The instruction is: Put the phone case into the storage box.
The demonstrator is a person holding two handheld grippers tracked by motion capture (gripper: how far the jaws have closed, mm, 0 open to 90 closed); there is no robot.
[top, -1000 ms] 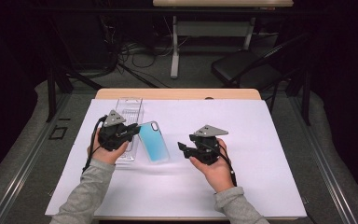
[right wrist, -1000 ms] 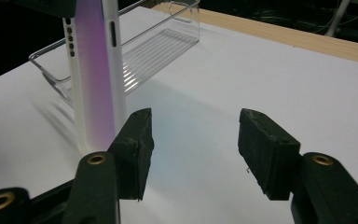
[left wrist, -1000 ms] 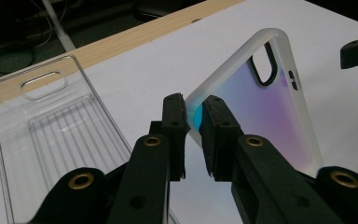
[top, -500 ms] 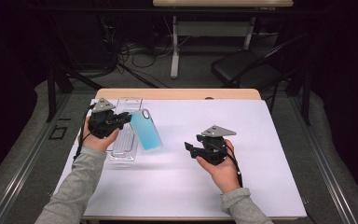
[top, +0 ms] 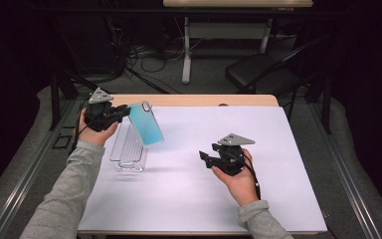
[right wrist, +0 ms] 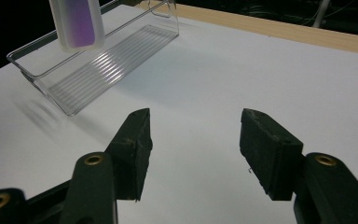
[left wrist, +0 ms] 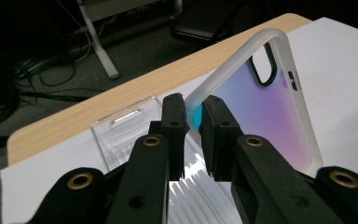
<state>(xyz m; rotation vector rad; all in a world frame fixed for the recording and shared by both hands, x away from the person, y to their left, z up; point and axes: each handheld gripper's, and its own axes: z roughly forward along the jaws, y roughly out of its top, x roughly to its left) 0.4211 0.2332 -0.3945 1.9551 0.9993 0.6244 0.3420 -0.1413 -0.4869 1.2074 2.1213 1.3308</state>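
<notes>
Phone case point(left wrist: 265, 107): glossy teal-to-purple back, frosted translucent plastic rim. Tray point(right wrist: 107, 56): clear hard plastic, ribbed floor, shiny. Table point(top: 189, 100): light wood edge under a matt white sheet point(top: 204, 189). Left gripper point(left wrist: 193, 119): matt black plastic jaws, brass-coloured rivets.

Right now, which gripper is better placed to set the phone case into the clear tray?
Left. The left gripper already pinches the phone case by its edge, above the clear tray. The right gripper sits open and empty, well off to the side.
</notes>
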